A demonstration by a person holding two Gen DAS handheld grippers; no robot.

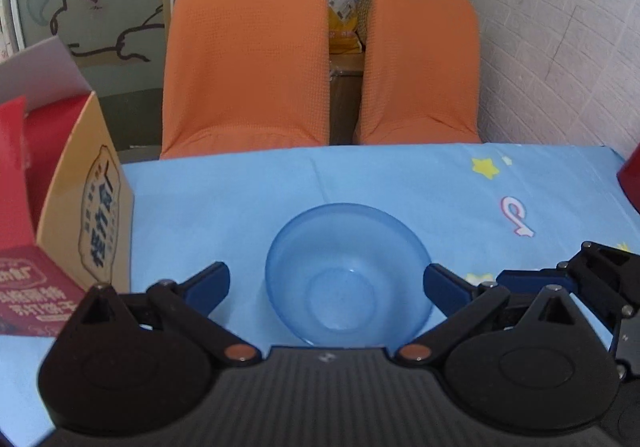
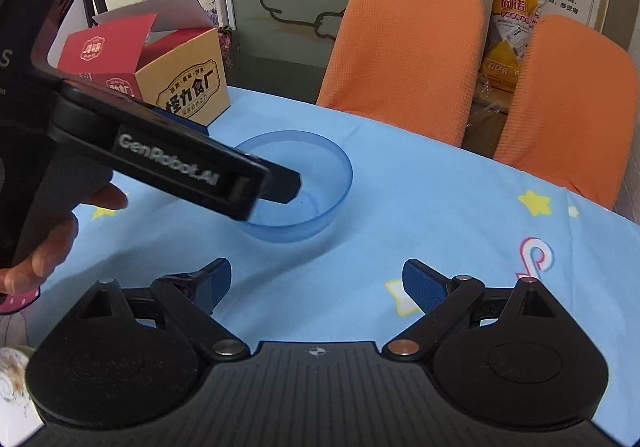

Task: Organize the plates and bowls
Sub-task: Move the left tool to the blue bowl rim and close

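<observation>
The bowl [image 1: 348, 275] is seen upright on the blue cloth [image 1: 400, 183], near the box [image 1: 92, 215] and in front of 2 chairs [image 1: 248, 55]. The left gripper [image 1: 326, 283] is spread wide, with the bowl framed between its fingers; from the right wrist view it is seen over the near rim, but contact cannot be confirmed. The right gripper [image 2: 316, 283] is also held wide apart with nothing in it, short of the bowl.

The bowl is judged to be thin translucent plastic: light, fairly stiff, smooth and likely slippery, not fragile. The rim is judged the best place to pinch, 1 finger inside and 1 outside.

No plates are in view. The box's contents are hidden. A red thing [image 1: 630, 179] is cut off at the right edge and cannot be identified.
</observation>
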